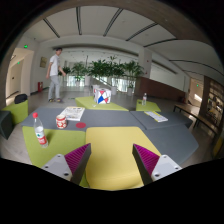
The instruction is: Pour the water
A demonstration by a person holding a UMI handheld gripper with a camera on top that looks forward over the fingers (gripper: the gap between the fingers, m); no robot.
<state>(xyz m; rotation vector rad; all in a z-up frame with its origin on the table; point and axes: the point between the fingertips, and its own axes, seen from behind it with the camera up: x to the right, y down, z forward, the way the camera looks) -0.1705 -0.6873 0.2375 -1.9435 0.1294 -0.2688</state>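
tongs (112, 163): spread wide, nothing in them, just hanging above the near end of the tabletop; magenta pads (146, 157) face each other across the gap

tabletop (128, 120): grey, runs away from the tongs, with yellow-green mats laid on it

nearest mat (113, 142): right ahead of the tongs and between the finger lines, nothing on it as far as I can see

left mat (52, 143): off to the left of the fingers, with a small red thing (81, 125) near its far corner, too tiny to say what

bottle (39, 131): clear plastic, red cap, standing upright on the left mat, well apart from the tongs; pretty sure that's the water

cup (61, 121): red and white, upright, just beyond the bottle and a bit right of it, not touching it

papers (72, 112): white sheets lying flat further back on the left half

white tray thing (156, 117): flat, on the right side of the tabletop, past the nearest mat

box (102, 96): white with red and blue print, tilted, at the far end

plants (108, 70): row of green leafy ones behind the tabletop

person (55, 73): standing way back on the left, light top
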